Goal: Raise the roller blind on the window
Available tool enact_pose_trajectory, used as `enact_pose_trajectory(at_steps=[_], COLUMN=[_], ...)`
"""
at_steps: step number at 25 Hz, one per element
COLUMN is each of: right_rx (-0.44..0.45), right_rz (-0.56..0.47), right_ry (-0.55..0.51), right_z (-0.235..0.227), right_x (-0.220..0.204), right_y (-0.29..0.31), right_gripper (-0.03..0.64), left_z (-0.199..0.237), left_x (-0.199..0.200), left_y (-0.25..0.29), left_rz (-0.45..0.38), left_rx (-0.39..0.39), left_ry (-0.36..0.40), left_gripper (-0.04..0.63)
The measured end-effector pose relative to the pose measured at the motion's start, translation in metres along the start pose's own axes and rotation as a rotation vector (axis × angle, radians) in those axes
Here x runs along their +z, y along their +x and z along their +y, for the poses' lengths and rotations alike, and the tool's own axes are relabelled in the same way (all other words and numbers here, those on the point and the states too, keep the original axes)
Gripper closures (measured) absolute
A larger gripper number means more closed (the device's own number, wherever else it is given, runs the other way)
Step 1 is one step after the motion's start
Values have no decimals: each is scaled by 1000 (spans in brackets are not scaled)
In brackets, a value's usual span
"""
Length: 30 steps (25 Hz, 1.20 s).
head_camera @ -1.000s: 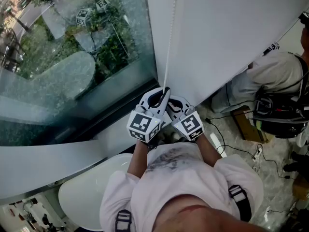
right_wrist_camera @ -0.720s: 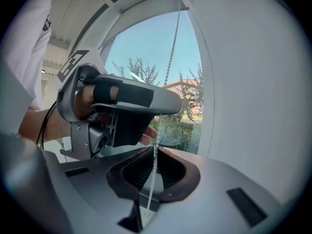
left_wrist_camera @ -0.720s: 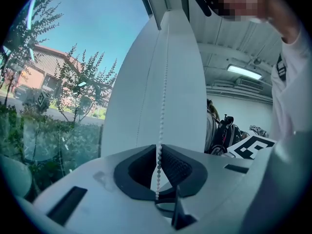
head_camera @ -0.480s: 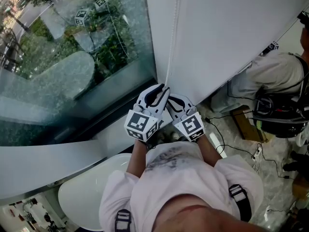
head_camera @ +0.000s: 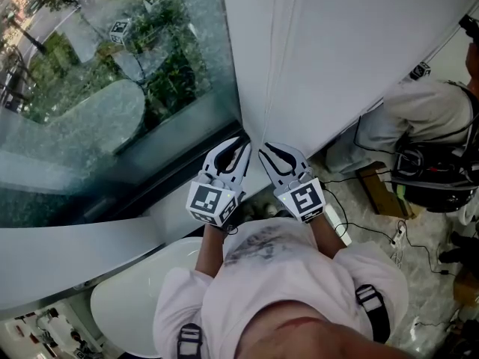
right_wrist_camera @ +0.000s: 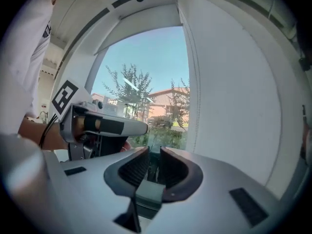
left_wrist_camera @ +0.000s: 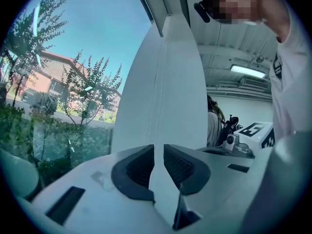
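The white roller blind (head_camera: 359,58) hangs over the right part of the window (head_camera: 112,88). Its thin pull cord (head_camera: 273,66) runs down the blind's left edge to just above my grippers. In the left gripper view the cord (left_wrist_camera: 156,96) drops straight into the narrow slit between the jaws, so my left gripper (head_camera: 241,145) (left_wrist_camera: 157,155) is shut on it. My right gripper (head_camera: 263,149) (right_wrist_camera: 153,162) sits just to the right. Its jaws are almost together with nothing between them, and the cord (right_wrist_camera: 196,82) passes to their right.
A dark window sill (head_camera: 150,189) runs below the glass. A white rounded seat (head_camera: 142,290) is at my lower left. A seated person (head_camera: 426,118) with gear, a cardboard box (head_camera: 382,193) and floor cables (head_camera: 367,230) are to the right.
Both grippers have risen slightly and moved apart: the left one shifted left, the right one came off its side. The cord now shows as two slacker strands.
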State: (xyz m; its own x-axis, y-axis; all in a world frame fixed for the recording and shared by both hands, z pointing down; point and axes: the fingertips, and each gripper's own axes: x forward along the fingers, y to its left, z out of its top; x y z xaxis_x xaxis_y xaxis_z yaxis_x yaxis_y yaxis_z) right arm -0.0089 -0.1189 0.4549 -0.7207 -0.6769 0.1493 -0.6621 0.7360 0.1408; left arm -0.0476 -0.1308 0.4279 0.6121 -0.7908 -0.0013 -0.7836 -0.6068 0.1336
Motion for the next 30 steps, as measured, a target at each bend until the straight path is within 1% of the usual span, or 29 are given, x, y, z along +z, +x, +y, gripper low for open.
enact_pose_trajectory(at_steps=[3,7,10,12,22,30], right_rx=[-9,6,17,14,45,46], right_rz=[-39,-81,-59,-42,-50,-50], right_ry=[-1,32,74,82,80,74], right_z=[-3,-2,-1,-1,7,5], right_x=[7,15,9,3,6,6], right_y=[-5,-7,-8,-8,-6,-5], right_gripper=[536,555,556,557,557,557], left_z=[2,4,5,4,5,5], left_x=[-2,-9,-17,-21,-22,-23], left_y=[-9,-18,-22,-23,-26,-25], left_rz=[-21,-25,-26,-21,-16,-15], left_rx=[30,55,71,78,90,93], left_ry=[18,38,36,31,36,39], left_gripper=[567,588,588,588,588,588])
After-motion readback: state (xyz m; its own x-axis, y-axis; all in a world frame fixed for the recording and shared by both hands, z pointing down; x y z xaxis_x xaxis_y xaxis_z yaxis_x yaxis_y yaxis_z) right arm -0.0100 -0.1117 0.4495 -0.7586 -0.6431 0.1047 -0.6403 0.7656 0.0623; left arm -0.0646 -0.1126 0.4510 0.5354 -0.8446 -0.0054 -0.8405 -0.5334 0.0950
